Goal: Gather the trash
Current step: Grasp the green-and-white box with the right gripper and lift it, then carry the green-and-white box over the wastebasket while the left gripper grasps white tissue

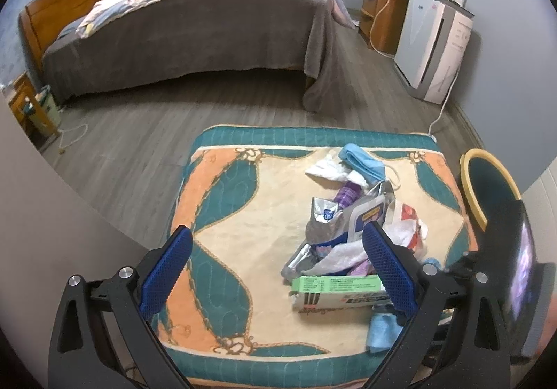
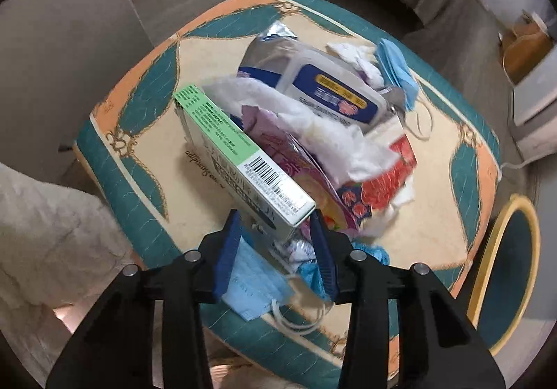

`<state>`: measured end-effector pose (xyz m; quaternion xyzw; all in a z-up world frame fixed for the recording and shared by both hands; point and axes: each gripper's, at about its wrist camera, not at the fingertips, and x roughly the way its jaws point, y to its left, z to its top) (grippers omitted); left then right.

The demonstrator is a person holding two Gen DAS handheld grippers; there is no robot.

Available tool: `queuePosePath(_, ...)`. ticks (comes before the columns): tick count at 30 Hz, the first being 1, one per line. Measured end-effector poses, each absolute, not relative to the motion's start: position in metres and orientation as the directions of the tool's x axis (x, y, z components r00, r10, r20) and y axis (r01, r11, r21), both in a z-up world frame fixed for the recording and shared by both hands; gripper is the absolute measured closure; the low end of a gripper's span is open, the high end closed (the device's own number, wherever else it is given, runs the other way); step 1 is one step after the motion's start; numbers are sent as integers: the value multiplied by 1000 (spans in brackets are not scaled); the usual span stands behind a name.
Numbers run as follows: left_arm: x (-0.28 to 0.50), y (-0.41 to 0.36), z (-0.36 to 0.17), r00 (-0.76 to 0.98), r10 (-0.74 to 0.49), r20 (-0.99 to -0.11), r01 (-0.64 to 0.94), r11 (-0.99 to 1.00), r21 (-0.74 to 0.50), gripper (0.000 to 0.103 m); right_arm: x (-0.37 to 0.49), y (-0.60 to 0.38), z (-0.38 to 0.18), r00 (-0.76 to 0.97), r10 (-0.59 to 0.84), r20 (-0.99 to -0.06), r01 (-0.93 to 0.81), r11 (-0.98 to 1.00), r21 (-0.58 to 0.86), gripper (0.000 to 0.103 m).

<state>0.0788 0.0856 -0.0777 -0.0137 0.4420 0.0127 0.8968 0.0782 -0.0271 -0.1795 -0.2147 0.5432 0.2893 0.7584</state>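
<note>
A heap of trash lies on a patterned cushion [image 1: 222,215] [image 2: 139,93]: a silver pouch [image 1: 323,215] [image 2: 313,76], crumpled white tissues [image 2: 348,145], red and pink wrappers and blue face masks [image 1: 362,163] [image 2: 254,281]. At the near side of the heap is a green and white carton [image 1: 334,284] [image 2: 226,131]. My right gripper [image 2: 275,215] points down at it, and both blue pads press the carton's near end. My left gripper [image 1: 276,230] hovers above the cushion, open wide, its right finger in front of the heap and nothing between its pads.
A round bin with a yellow rim [image 1: 470,187] [image 2: 487,267] stands just right of the cushion. Beyond lie grey wood floor [image 1: 139,145], a bed with a grey cover [image 1: 209,34], a white appliance [image 1: 435,41] with a trailing cable, and a wooden cabinet [image 1: 379,16].
</note>
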Motion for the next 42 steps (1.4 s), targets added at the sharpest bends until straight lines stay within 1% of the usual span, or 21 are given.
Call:
queuePosePath(3,80,88,-79,602,14,-798,-45,999,-16,6,84,-18,-186,250,198,-948,-690,723,-31,63)
queuePosePath(7,80,92,-80,601,29,-799,-50,999,-1,6,88,-19,-185,226,241,-944,-697,717,16,75)
queuePosePath(10,82,100,-81,594,30,-804,-71,997,-15,6,86,-23,-167,219,294,-930,-708,704,55,80)
queuePosePath(15,82,106,-77,602,28,-798,-107,993,-45,6,81,-39,-132,240,317,-917,-687,723,70,82)
queuePosePath(20,84,99,-71,619,7,-785,-96,993,-67,6,78,-69,-90,331,321,-887,-649,760,32,83)
queuePosePath(23,87,90,-76,603,11,-798,-80,996,-47,6,85,-97,-78,371,322,-871,-584,810,51,83)
queuePosePath(27,92,75,-88,569,12,-822,-43,999,-15,6,103,-129,-87,434,219,-874,-448,894,1,83)
queuePosePath(31,97,56,-107,518,-38,-855,21,999,-31,6,122,-159,-110,428,110,-897,-321,946,-37,83)
queuePosePath(35,101,31,-129,458,-70,-886,104,994,-24,9,141,-191,-134,383,90,-920,-198,980,13,83)
queuePosePath(37,101,16,-138,437,-106,-893,159,986,-39,16,144,-197,-146,348,90,-933,-180,983,28,83)
queuePosePath(38,101,9,-141,430,-118,-895,187,982,-40,25,146,-200,-153,324,87,-942,-175,984,31,83)
queuePosePath(39,101,1,-145,421,-130,-898,221,975,-37,30,146,-200,-158,310,82,-947,-175,984,28,83)
queuePosePath(40,101,-12,-150,412,-129,-902,271,963,-14,32,147,-201,-163,295,74,-953,-177,984,22,83)
queuePosePath(42,102,-28,-162,397,-92,-913,323,945,45,37,148,-203,-171,266,60,-962,-179,984,12,83)
